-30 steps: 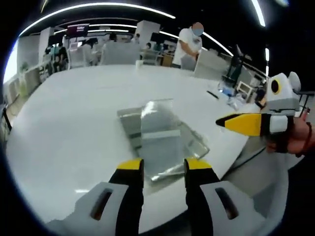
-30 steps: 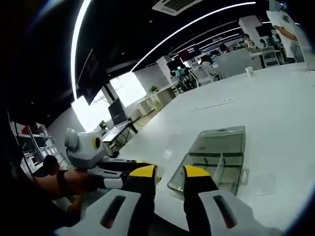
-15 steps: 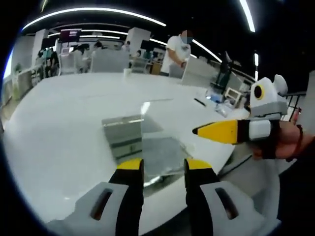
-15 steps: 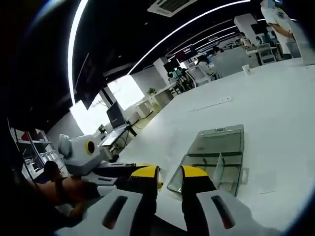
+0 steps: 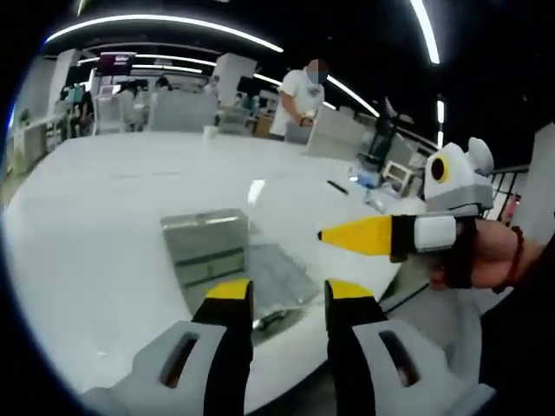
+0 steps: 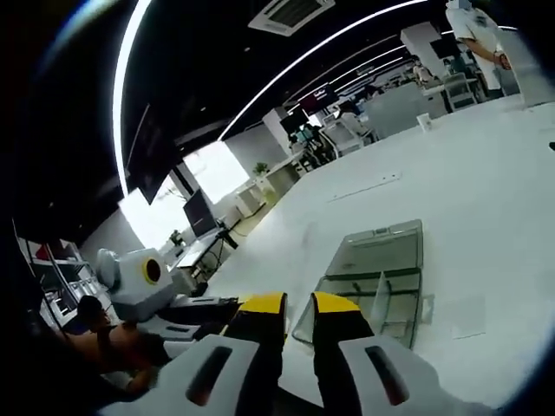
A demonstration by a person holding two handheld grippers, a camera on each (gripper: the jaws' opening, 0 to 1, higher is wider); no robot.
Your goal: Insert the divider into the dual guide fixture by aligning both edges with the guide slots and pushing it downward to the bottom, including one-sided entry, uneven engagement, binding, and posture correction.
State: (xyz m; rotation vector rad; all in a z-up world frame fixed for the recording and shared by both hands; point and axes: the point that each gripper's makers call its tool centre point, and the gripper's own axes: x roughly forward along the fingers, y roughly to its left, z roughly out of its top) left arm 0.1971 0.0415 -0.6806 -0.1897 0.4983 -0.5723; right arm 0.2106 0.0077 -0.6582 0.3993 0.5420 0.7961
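A clear acrylic guide fixture (image 5: 227,253) lies on the white table (image 5: 95,217), just beyond my left gripper (image 5: 288,293). That gripper is open, with nothing between its yellow-tipped jaws. A thin clear divider (image 6: 379,297) stands upright in the fixture (image 6: 381,260), hard to make out in the left gripper view. My right gripper (image 6: 299,305) hovers near the fixture's close end. Its jaws are close together with a narrow gap and hold nothing. It enters the left gripper view as a yellow wedge (image 5: 357,236) above the table's edge, held by a hand (image 5: 490,257).
The table's near edge (image 5: 381,299) runs right beside the fixture. Small items (image 5: 373,178) lie on the far right of the table. A person (image 5: 299,95) stands at the back among chairs and desks. A hand (image 6: 91,334) holds the left gripper's body.
The right gripper's jaws have narrowed. In the left gripper view the right gripper has come further left towards the fixture. Both cameras have shifted a little.
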